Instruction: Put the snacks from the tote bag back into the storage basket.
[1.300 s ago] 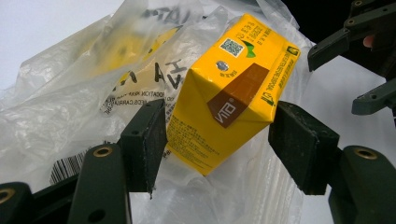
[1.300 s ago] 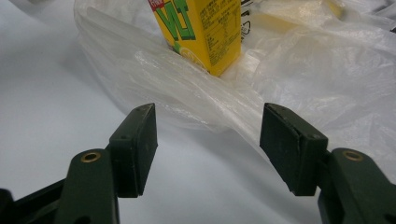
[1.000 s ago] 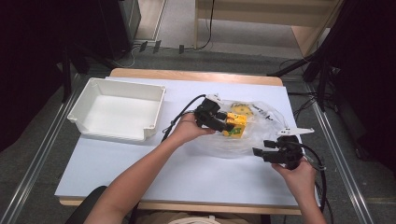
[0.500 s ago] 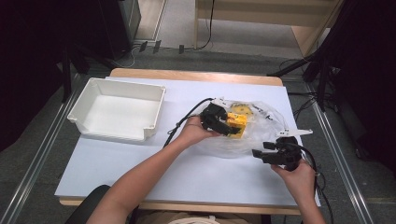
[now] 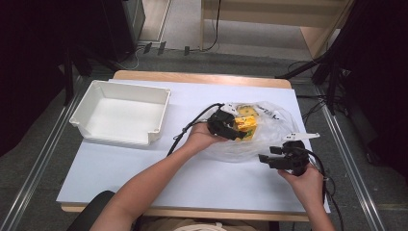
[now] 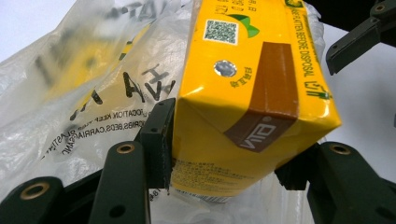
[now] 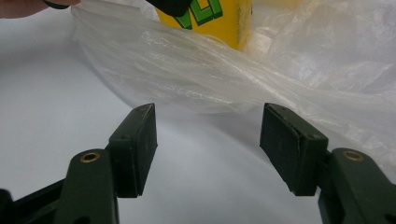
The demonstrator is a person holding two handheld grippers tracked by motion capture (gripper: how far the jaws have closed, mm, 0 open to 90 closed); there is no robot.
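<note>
One yellow drink carton is clamped across its narrow end between the jaws of the left tongs, its long axis running straight away from them, at the mouth of one clear plastic bag lying right of centre on the worktop. The right tongs are held with jaws apart and empty, just short of the bag's near edge, the carton lying beyond and above them. One empty white tray is noted at the left, well apart; two tongs are counted.
</note>
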